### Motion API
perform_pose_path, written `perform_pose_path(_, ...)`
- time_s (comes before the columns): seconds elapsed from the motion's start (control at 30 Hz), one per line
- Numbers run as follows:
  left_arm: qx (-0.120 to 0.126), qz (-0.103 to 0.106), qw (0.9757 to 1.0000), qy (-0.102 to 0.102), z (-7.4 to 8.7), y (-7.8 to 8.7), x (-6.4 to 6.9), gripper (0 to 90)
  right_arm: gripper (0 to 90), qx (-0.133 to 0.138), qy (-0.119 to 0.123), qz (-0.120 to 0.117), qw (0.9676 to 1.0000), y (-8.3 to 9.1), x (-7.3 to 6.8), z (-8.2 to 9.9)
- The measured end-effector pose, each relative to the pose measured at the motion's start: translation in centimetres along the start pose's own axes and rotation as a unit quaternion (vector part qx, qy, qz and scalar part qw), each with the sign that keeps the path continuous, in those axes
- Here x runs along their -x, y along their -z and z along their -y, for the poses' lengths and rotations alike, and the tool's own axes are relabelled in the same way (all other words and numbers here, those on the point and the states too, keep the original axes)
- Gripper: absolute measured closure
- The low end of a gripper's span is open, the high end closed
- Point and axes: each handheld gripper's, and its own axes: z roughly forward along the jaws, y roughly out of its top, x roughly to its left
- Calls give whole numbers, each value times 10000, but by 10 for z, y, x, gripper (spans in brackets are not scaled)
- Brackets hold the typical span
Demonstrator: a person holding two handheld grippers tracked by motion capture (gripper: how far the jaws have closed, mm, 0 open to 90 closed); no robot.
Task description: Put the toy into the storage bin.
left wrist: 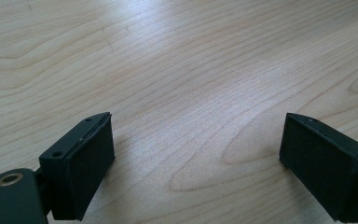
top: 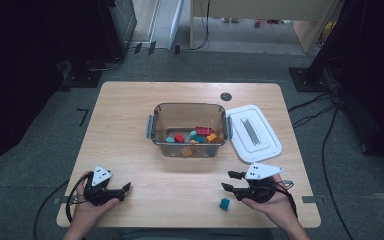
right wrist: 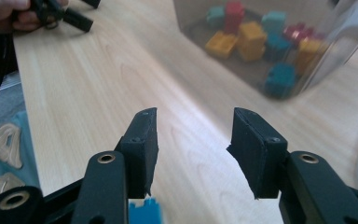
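A clear plastic bin stands mid-table with several coloured bricks inside. One blue brick lies loose on the wood near the front edge, just below and to the left of my right gripper. That gripper is open; in the right gripper view the gap between its jaws holds nothing, and the blue brick peeks out under the left jaw. The bin is ahead to the right. My left gripper rests at the front left, open over bare wood.
The bin's white lid lies flat to its right. A dark round grommet sits in the table behind the bin. In the right gripper view, the left hand and its gripper lie at the far top left.
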Motion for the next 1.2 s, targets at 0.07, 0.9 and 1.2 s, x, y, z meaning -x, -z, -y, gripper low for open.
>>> perform_pose_path(0.07, 0, 1, 10000, 1, 0, 0, 0, 99, 519, -10, 15, -52, 10000, -1, -1, 5)
perform_pose_path(0.9, 1, 2, 10000, 1, 0, 0, 0, 100, 505, -692, 624, -259, 9953, -18, -26, 54)
perform_pose_path(1.2, 1, 2, 10000, 0, 0, 0, 0, 100, 598, -604, 623, -211, 9960, -15, -25, 52)
